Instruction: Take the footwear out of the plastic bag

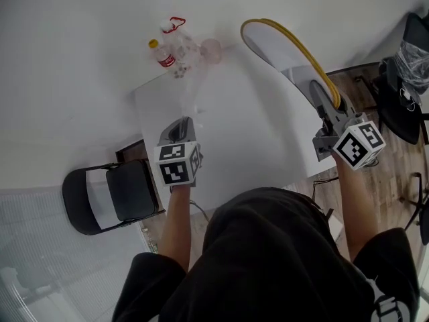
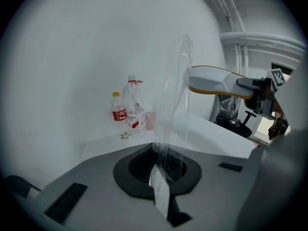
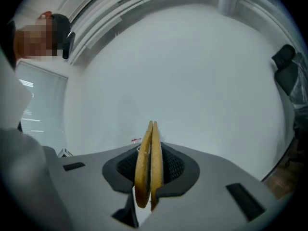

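Left claw (image 2: 161, 177): we read it clamped fully shut on one edge of a clear plastic bag (image 2: 174, 109), which stands up from the jaws as a thin, crinkled sheet. Right claw (image 3: 147, 177): partly closed and gripping the footwear (image 1: 285, 42), a flat pair with a white face and yellow rims, the two pressed together. In the right gripper view we see them edge-on between the jaws. We mark the footwear as out of the bag and well apart from it, held in the air over the right side of the white surface (image 1: 248, 126), long end pointing away from us. The bag rises over the left part of the surface. A dark folding chair (image 1: 117, 196) stands just beside the surface's near left corner. At the far left corner we note a small bottle with a yellow cap (image 1: 162, 54), a clear bottle with a red cap ring (image 1: 179, 40) and a pink cup (image 1: 212, 49), close together by the white wall. A black office chair (image 1: 405, 79) stands off right on wood floor.
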Demonstrator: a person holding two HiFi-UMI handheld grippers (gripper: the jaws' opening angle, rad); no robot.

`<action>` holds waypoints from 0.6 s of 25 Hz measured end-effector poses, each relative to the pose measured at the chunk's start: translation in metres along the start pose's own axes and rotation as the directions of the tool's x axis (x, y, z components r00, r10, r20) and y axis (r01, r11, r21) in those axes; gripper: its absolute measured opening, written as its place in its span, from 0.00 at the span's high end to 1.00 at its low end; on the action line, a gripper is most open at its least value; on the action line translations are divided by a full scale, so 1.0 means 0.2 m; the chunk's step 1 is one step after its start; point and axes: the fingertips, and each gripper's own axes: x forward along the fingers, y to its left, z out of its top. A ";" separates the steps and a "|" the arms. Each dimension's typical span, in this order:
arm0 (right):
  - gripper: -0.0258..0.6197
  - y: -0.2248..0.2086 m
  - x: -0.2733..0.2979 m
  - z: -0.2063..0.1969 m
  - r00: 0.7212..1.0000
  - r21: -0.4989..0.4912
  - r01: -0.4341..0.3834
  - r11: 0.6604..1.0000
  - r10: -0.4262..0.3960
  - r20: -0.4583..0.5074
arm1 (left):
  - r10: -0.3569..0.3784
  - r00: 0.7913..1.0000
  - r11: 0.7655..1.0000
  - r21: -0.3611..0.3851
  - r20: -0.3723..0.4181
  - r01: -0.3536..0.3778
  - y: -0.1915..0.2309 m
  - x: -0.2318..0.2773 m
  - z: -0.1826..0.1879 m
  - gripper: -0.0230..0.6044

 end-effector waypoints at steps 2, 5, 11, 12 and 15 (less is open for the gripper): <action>0.85 -0.02 0.01 -0.11 0.999 0.067 0.030 0.997 -0.029 -0.018 | -0.014 0.999 1.000 -0.021 -0.029 0.013 -0.03 0.03 -0.07 0.93; 0.85 -0.06 -0.01 -0.22 0.996 0.147 0.077 0.986 -0.071 -0.048 | -0.046 0.997 0.998 -0.056 -0.067 0.042 -0.08 0.06 -0.16 0.93; 0.85 -0.12 -0.01 -0.26 0.993 0.174 0.106 0.979 -0.095 -0.068 | -0.094 0.990 0.994 -0.070 -0.107 0.087 -0.12 0.11 -0.23 0.93; 0.85 -0.12 0.00 -0.26 0.993 0.163 0.104 0.981 -0.093 -0.071 | -0.101 0.989 0.993 -0.072 -0.109 0.094 -0.13 0.11 -0.23 0.93; 0.85 -0.13 0.00 -0.24 0.993 0.131 0.100 0.986 -0.090 -0.077 | -0.112 0.987 0.992 -0.064 -0.116 0.106 -0.14 0.12 -0.24 0.93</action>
